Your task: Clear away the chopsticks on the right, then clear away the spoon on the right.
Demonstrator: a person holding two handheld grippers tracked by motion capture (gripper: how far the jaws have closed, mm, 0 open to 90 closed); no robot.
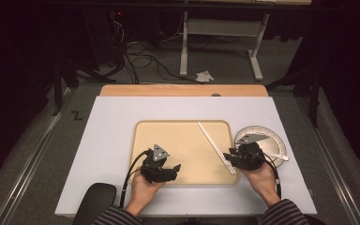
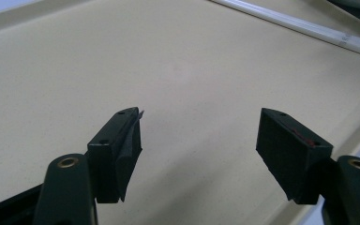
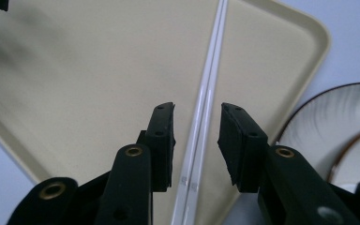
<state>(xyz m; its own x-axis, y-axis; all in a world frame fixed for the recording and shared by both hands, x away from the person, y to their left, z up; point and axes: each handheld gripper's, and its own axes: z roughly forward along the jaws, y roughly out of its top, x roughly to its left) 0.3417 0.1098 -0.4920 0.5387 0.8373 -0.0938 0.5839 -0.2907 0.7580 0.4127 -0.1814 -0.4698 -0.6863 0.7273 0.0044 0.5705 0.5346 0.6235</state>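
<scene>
One pair of white plastic chopsticks (image 1: pixel 215 147) is lying on the beige rectangular tray (image 1: pixel 168 136), slanting toward its right front corner; the small marks near the ends cannot be read. The right gripper (image 3: pixel 197 129) is standing with its jaws narrowly parted on both sides of the pair, not yet touching it. The left gripper (image 2: pixel 199 136) is hovering wide open and empty near the tray's front edge. One white round plate with a dark rim (image 1: pixel 274 138) is sitting just beside the tray's right edge.

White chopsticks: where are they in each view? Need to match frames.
High view: the white chopsticks lie diagonally on the right part of the beige tray, by the right gripper.
Left gripper view: top right corner.
Right gripper view: centre, running up between its open jaws.
Shared landmark: the tray.
</scene>
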